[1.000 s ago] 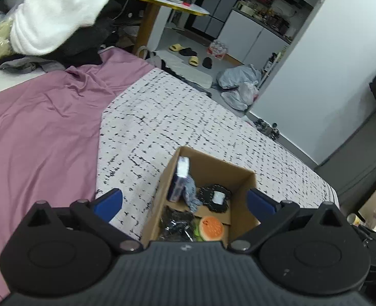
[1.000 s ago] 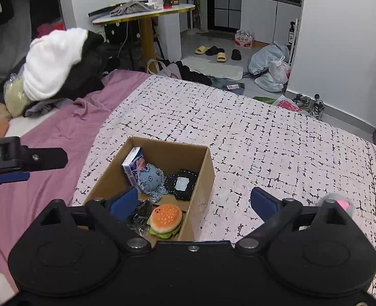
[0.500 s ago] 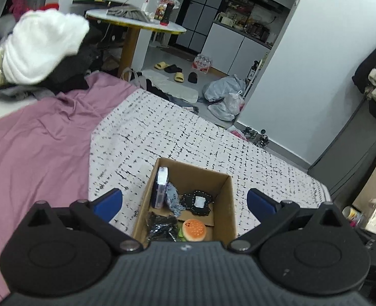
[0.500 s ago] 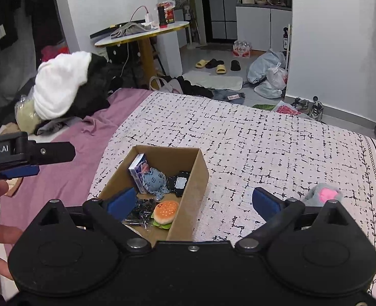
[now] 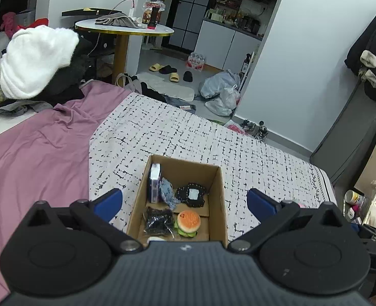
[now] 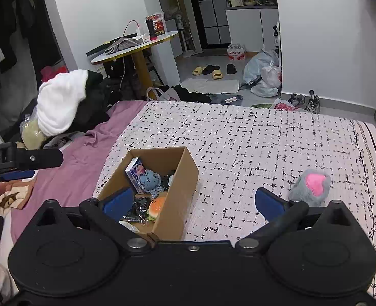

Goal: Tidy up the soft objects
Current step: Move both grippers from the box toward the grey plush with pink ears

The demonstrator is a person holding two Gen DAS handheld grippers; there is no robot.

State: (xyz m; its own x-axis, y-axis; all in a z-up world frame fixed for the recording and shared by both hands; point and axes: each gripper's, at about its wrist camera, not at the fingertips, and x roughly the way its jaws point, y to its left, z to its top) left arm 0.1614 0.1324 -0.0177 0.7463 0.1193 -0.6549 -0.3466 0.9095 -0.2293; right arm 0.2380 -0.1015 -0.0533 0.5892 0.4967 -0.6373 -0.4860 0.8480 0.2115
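Observation:
An open cardboard box stands on the black-and-white patterned bedspread. It holds a burger toy, a blue octopus plush, a small blue carton, a black-frilled item and a dark packet. A grey plush with a pink patch lies on the bedspread right of the box. My left gripper is open and empty above the box. My right gripper is open and empty over the box's right wall.
A purple sheet covers the bed's left side. A pile of white and dark clothes lies at the far left. A round table, slippers and plastic bags stand on the floor beyond the bed.
Both grippers have lifted and pulled back from the box, which now looks smaller. The grey and pink plush has come into full sight in the right wrist view.

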